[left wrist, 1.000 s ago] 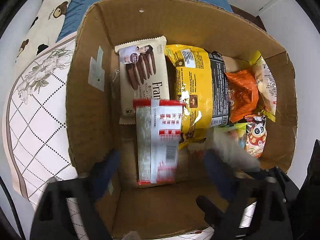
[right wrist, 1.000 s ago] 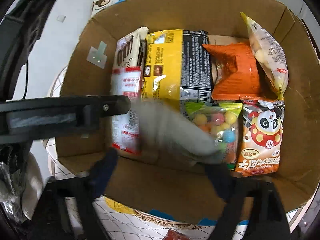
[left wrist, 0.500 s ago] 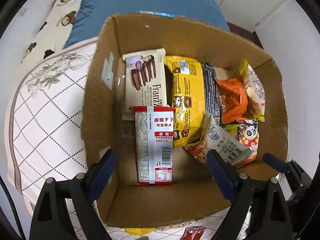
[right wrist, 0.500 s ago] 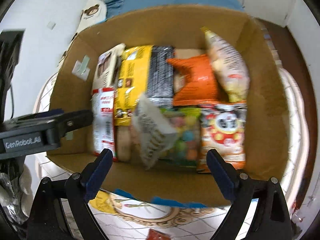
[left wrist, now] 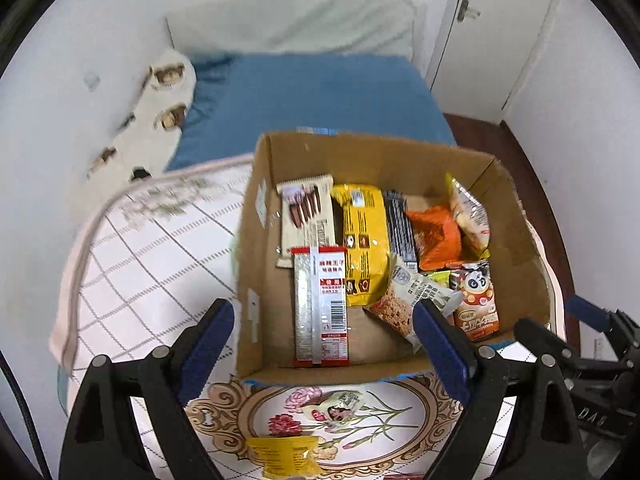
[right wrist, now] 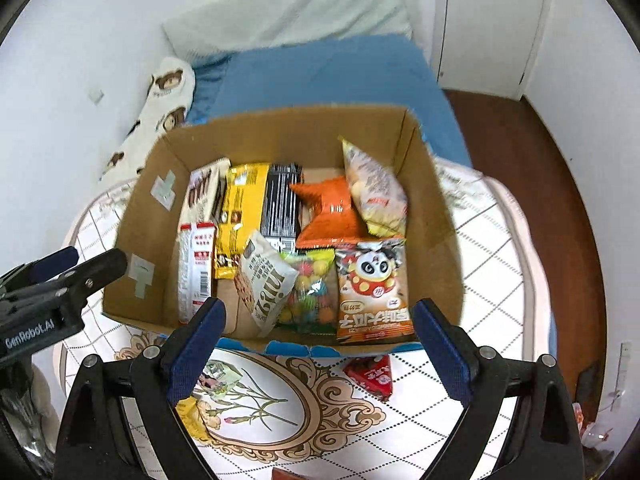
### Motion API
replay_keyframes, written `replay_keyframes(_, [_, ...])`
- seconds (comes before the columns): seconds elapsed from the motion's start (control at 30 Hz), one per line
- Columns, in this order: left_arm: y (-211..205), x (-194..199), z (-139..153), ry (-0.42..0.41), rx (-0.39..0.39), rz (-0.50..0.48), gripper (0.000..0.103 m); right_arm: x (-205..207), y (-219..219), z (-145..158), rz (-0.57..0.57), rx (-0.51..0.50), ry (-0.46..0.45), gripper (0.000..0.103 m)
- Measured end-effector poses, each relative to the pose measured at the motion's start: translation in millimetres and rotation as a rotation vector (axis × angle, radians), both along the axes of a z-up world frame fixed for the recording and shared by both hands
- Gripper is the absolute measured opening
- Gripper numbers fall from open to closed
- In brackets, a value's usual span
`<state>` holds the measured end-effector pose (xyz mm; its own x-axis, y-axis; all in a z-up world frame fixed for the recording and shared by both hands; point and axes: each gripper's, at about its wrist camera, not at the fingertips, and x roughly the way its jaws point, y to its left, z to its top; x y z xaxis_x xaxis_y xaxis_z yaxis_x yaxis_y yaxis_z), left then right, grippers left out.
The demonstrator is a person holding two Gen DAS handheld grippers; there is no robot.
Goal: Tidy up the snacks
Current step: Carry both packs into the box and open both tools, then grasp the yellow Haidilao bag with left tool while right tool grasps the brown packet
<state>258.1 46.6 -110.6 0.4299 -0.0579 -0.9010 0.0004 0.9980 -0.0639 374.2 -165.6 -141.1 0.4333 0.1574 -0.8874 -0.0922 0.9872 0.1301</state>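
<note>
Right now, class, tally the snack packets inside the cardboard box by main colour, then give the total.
In the cardboard box:
Cream or white: 2 (wafer packet, cookie packet)
Yellow and black: 1 (yellow packet)
Orange: 2 (orange bag, panda packet)
Red and white: 1 (striped packet)
See-through: 2 (candy bag, puff bag)
Total: 8

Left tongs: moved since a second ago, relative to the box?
Yes. The left tongs have pulled up and back from the cardboard box: earlier the box filled the left wrist view; now it looks smaller, and the bedspread and loose snacks show.
</note>
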Motion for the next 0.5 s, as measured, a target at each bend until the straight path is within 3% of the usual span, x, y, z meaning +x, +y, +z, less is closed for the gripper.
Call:
replay_keyframes(0.13, [-1.6,-23.5,27.7,-0.078,0.014,-0.014,0.091,-19.7,-2.4,26.5,-0.009,0.011,-0.065,0.097])
replay_keyframes(0.33, [-2.6,-50.5,54.0,-0.131,-0.006,-0.015,0.092,-48.6,-5.9,58.8,-0.023,0.065,-0.119,0.097])
replay_keyframes(0.5, [-1.0,-77.2,54.4,-0.129,-0.013,-0.004,0.092,-78.0,-10.6,56.8,-0.028,0.118,-0.095,0.097])
